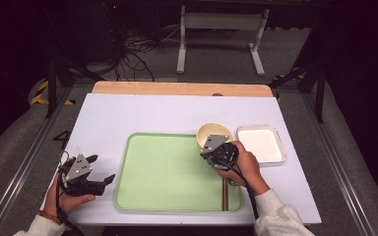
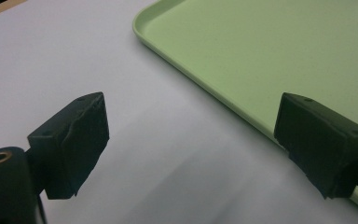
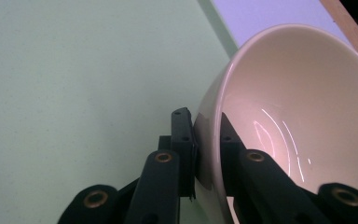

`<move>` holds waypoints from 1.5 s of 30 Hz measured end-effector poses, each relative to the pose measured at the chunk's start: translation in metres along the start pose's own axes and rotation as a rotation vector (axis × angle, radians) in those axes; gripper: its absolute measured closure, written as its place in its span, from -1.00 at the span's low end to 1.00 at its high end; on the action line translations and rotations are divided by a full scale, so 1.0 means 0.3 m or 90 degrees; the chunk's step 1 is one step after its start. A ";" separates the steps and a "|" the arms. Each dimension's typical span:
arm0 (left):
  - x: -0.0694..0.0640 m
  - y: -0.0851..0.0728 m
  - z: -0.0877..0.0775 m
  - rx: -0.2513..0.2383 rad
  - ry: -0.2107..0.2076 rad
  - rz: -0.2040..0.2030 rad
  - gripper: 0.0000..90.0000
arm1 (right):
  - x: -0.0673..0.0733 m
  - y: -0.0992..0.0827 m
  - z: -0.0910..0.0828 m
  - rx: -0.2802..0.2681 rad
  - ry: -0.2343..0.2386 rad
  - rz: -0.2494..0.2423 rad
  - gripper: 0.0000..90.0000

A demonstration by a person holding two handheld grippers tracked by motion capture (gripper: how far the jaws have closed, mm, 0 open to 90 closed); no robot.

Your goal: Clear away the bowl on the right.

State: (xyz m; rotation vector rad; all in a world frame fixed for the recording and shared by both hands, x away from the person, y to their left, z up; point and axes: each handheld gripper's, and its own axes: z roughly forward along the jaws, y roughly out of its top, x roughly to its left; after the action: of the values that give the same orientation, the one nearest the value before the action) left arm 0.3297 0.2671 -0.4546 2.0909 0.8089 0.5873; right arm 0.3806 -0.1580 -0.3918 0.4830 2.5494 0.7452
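A cream bowl (image 1: 211, 133) hangs tilted over the far right part of the green tray (image 1: 167, 172), held by its rim. My right gripper (image 1: 215, 150) is shut on that rim, one jaw outside the wall and one inside, as the right gripper view shows on the bowl (image 3: 298, 102) with the gripper (image 3: 207, 140) pinching it. A pair of wooden chopsticks (image 1: 224, 194) lies on the tray's right side, partly under the right hand. My left gripper (image 1: 101, 172) rests on the white table left of the tray, open and empty; in its own view the gripper (image 2: 191, 140) faces the tray's edge (image 2: 205, 88).
A white rectangular dish (image 1: 262, 143) sits on the white table cover (image 1: 142, 113) just right of the tray, close to the bowl. A wooden strip (image 1: 177, 88) runs along the table's far edge. Metal rails flank the table on both sides.
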 end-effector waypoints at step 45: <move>-0.002 -0.002 -0.006 0.003 0.007 0.000 -0.75 | -0.016 0.028 0.145 -0.001 0.038 0.021 0.75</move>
State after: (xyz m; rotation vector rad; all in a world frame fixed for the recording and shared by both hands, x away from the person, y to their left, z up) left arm 0.3279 0.2679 -0.4543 2.0938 0.8170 0.5976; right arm 0.4079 -0.1352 -0.4185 0.5118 2.6011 0.7842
